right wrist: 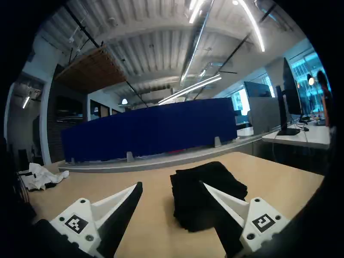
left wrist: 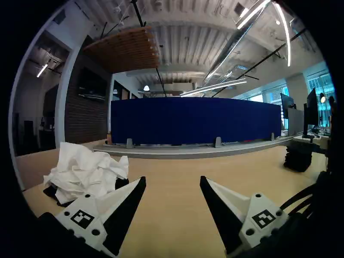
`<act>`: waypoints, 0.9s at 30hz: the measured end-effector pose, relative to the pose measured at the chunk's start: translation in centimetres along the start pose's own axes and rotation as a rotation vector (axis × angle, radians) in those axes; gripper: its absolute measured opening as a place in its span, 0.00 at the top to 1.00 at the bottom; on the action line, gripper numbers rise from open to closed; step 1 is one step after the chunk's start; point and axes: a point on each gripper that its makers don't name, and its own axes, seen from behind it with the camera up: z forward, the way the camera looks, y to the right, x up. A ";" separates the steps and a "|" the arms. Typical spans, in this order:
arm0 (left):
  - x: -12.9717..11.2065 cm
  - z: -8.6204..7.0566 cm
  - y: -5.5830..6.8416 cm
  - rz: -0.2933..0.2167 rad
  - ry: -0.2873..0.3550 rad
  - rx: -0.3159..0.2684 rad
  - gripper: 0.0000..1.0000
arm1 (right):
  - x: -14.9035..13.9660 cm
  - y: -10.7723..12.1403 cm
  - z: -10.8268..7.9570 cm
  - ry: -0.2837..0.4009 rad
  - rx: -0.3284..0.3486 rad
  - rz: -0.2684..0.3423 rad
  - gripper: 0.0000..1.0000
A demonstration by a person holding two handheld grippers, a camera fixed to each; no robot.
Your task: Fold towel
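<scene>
A crumpled white towel (left wrist: 86,172) lies in a heap on the wooden table (left wrist: 180,180), at the left in the left gripper view, with a bit of dark cloth under its edge. My left gripper (left wrist: 173,182) is open just to the right of the heap, nothing between its fingers. In the right gripper view the same white heap (right wrist: 41,176) sits far off at the left. A stack of folded black towels (right wrist: 206,189) lies just ahead of my right gripper (right wrist: 170,187), which is open and holds nothing.
A long blue partition (left wrist: 193,120) on a grey base runs along the table's far edge. The black stack (left wrist: 297,158) appears at the right of the left gripper view. Desks with monitors (right wrist: 287,103) stand beyond the table's right end.
</scene>
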 end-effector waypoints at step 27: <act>0.0 0.0 0.0 0.000 0.000 0.000 0.07 | -1.1 -2.4 0.0 -0.009 0.032 -0.127 0.00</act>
